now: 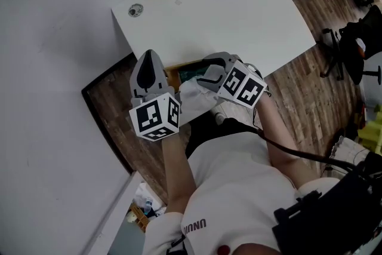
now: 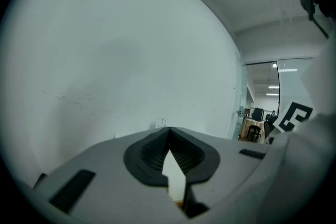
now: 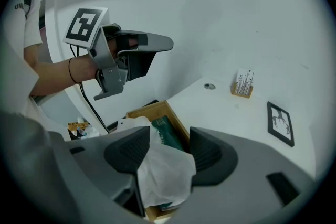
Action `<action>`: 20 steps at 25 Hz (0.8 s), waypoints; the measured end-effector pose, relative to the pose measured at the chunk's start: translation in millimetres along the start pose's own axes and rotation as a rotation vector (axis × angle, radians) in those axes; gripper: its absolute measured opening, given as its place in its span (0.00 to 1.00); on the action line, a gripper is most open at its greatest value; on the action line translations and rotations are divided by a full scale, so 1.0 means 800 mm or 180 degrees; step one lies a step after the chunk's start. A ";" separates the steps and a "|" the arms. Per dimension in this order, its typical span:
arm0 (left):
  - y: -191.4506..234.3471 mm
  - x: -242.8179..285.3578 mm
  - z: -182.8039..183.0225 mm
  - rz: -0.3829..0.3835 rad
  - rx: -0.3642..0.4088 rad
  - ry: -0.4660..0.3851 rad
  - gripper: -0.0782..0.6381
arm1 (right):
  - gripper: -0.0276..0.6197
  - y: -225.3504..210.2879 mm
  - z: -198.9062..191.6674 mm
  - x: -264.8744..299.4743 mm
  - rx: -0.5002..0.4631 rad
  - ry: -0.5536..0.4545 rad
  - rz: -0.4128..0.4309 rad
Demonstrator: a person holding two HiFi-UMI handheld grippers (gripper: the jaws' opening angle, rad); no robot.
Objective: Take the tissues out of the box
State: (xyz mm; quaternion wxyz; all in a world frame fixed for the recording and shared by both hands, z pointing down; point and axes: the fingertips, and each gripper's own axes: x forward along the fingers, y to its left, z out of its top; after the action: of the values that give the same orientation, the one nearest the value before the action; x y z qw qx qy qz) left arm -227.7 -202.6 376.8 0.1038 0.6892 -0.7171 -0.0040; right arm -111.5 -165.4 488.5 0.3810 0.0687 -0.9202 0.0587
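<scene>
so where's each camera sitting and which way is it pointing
Head view: on the person's head, looking steeply down at the table and box; shows both forearms, left gripper, right gripper.
Left gripper view: on the left gripper, facing the wall about level; shows its jaws, tips together.
Right gripper view: on the right gripper, tilted down at the box; shows its open jaws with a tissue between.
Shared: head and right gripper views both show box, tissue, left gripper.
</scene>
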 end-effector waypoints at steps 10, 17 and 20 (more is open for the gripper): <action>0.004 0.008 -0.004 -0.0063 0.0024 0.0029 0.13 | 0.42 0.001 -0.017 0.017 -0.0250 0.0317 -0.0042; 0.009 0.012 0.003 -0.0058 -0.0018 -0.0020 0.13 | 0.42 0.002 -0.032 0.030 -0.0420 0.0608 -0.0051; 0.010 0.013 -0.001 -0.0065 -0.0034 -0.0007 0.13 | 0.42 0.002 -0.042 0.037 -0.0468 0.0777 -0.0092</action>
State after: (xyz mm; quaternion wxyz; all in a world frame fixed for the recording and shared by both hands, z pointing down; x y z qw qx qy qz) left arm -235.5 -212.3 380.1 0.1067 0.6960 -0.7100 -0.0097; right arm -109.1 -161.0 533.4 0.4949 0.0462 -0.8677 -0.0064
